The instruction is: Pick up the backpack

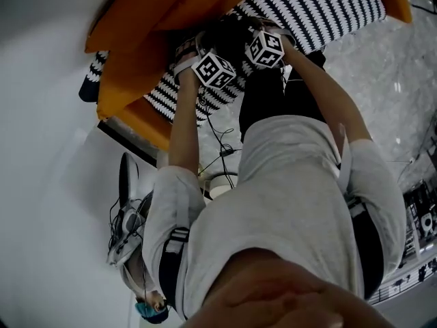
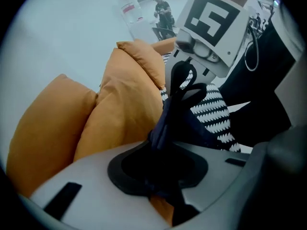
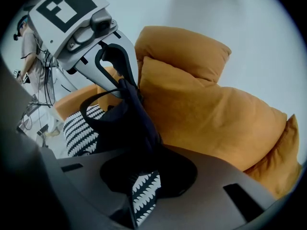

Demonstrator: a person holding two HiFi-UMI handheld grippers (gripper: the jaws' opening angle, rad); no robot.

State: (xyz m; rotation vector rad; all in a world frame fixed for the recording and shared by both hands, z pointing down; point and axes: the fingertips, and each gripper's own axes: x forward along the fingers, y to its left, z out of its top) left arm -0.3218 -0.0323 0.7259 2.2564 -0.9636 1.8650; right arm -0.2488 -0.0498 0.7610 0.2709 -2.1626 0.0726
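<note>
Fat orange cushions (image 3: 206, 104) pushed right up against the backpack (image 3: 120, 123), so nothing could pass on that side. The left hand-held gripper (image 2: 160, 150) and the right hand-held gripper (image 3: 144, 152) sat close together, each pinching a strap, with only a small gap between them. The striped blanket (image 1: 321, 5) lay flat and low. Beside it, the grey floor (image 1: 382, 80) was open.

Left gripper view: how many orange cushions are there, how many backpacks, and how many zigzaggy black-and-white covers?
orange cushions: 3
backpack: 1
black-and-white cover: 1
Total: 5
</note>
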